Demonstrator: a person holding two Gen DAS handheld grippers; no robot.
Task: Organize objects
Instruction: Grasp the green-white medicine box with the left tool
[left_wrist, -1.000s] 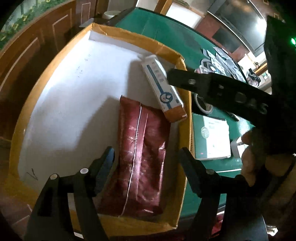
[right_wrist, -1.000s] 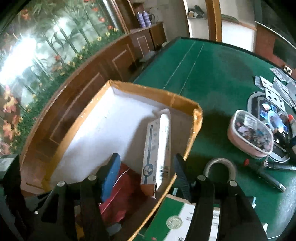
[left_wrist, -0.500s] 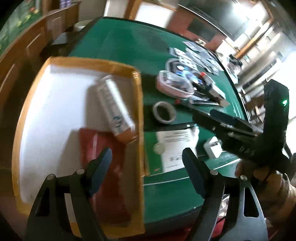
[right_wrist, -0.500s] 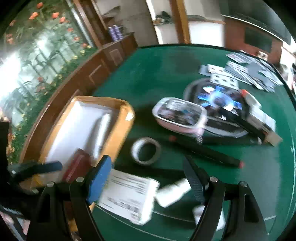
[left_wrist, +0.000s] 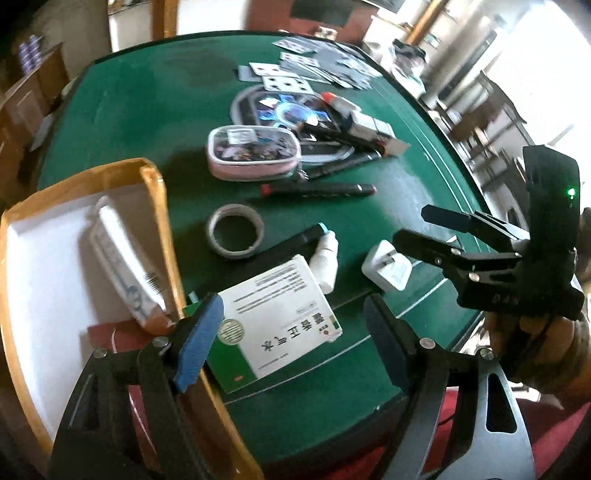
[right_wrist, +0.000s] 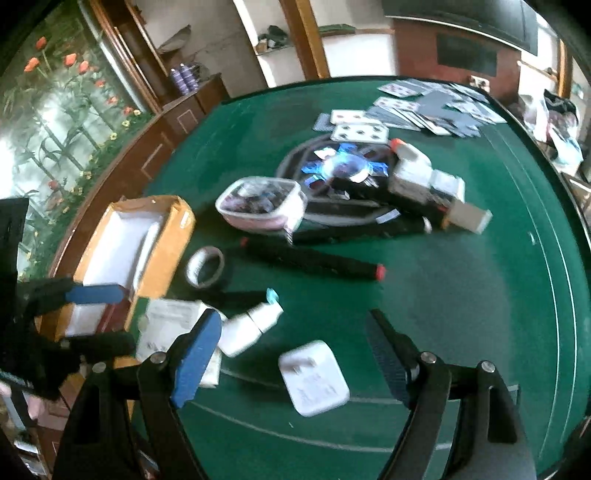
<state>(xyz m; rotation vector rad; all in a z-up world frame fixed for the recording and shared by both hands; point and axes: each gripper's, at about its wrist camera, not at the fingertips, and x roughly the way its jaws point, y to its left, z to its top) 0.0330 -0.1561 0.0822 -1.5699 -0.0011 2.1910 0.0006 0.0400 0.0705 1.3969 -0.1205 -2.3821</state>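
Both tongs are now hanging over the green surface (left_wrist: 155, 110) beside the cardboard box (left_wrist: 22, 258), no longer above it, leaving the toothpaste carton (left_wrist: 122, 266) and red packet (left_wrist: 110, 332) lying inside. Left tongs (left_wrist: 291, 332) standing wide and empty over the medicine box (left_wrist: 280, 325); right tongs (right_wrist: 295, 358), jaws just having opened, standing wide and empty over the white charger (right_wrist: 314, 376), likely next.

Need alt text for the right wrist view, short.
The open right gripper hovers empty over a green table, a white charger lying between its fingers. Beyond lie a small white bottle, a tape roll and a cardboard box at left.
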